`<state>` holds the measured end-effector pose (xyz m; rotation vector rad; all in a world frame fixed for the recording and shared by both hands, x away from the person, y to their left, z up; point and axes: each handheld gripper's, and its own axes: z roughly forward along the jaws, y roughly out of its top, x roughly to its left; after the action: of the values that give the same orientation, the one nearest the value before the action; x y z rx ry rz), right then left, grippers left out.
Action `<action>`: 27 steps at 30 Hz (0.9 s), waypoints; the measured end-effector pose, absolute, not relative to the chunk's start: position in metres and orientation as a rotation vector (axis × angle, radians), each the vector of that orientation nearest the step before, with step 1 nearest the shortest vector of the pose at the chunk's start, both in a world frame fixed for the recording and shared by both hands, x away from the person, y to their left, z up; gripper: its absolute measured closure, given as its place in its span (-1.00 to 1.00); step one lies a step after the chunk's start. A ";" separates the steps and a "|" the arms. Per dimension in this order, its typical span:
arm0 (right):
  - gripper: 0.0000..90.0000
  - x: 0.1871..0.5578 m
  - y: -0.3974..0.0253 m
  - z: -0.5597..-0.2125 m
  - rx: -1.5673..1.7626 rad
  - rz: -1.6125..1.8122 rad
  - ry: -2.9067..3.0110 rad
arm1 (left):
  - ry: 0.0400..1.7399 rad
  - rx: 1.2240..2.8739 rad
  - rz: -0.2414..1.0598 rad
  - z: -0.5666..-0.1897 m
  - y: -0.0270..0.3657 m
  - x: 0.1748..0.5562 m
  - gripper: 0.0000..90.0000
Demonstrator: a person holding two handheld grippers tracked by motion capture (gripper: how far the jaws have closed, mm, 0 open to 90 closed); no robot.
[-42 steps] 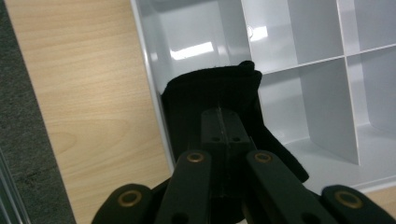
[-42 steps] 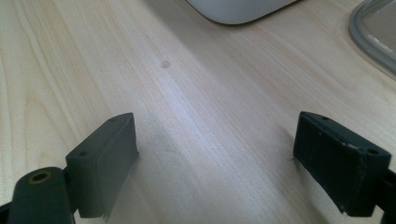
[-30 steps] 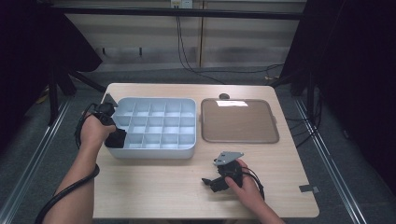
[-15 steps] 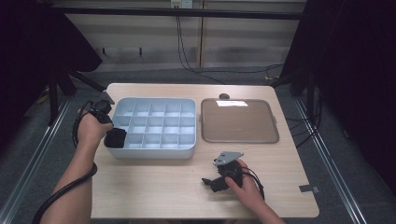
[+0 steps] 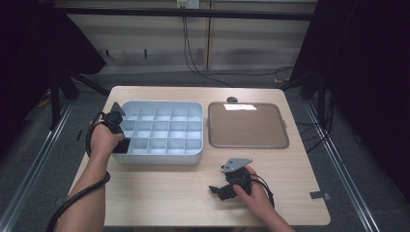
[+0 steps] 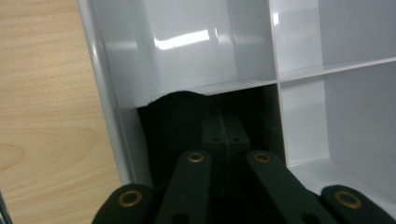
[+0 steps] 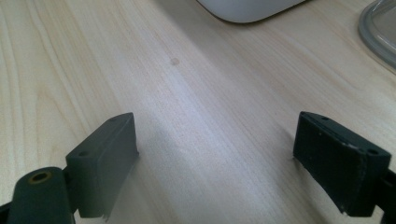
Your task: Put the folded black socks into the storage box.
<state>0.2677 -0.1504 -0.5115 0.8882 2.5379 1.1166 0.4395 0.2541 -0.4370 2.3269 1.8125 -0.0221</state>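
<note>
Organizer tray | left tongs pinched together on something black in near-left corner cell | right tongs gaping wide, idling on counter | probably worth lifting straight up, avoiding dividers

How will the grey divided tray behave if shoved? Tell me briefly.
The tray would probably slide rather than tip: it sits low, wide and flat on the smooth wooden table. It looks stiff, given its many dividing walls. Its glossy plastic walls look thin, which suggests it is light and might skid easily.
</note>
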 end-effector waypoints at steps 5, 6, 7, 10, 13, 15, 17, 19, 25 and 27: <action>-0.71 0.268 -0.150 -0.512 0.887 1.116 2.537 | 1.799 2.324 -0.024 -0.441 0.254 0.437 1.00; -0.71 0.268 -0.150 -0.512 0.886 1.116 2.536 | 1.798 2.321 -0.014 -0.442 0.253 0.437 1.00; -0.71 0.268 -0.150 -0.512 0.886 1.116 2.537 | 1.791 2.325 -0.010 -0.443 0.253 0.436 1.00; -0.71 0.268 -0.150 -0.512 0.888 1.117 2.538 | 1.786 2.324 -0.007 -0.444 0.251 0.435 1.00; -0.71 0.267 -0.150 -0.511 0.892 1.116 2.539 | 1.780 2.314 -0.005 -0.444 0.252 0.434 1.00; -0.71 0.268 -0.150 -0.511 0.892 1.116 2.539 | 1.774 2.318 -0.005 -0.444 0.252 0.434 1.00; -0.71 0.267 -0.150 -0.511 0.892 1.116 2.539 | 1.768 2.321 -0.004 -0.444 0.252 0.434 1.00; -0.71 0.267 -0.150 -0.511 0.892 1.116 2.539 | 1.775 2.315 -0.001 -0.444 0.252 0.434 1.00; -0.71 0.268 -0.150 -0.512 0.887 1.116 2.537 | 1.746 2.345 -0.002 -0.436 0.250 0.434 0.92; -0.71 0.268 -0.150 -0.512 0.887 1.116 2.536 | 1.745 2.336 0.001 -0.434 0.251 0.433 0.91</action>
<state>0.2678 -0.1505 -0.5115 0.8867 2.5363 1.1163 0.4333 0.2506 -0.4341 2.3358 1.7455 0.0011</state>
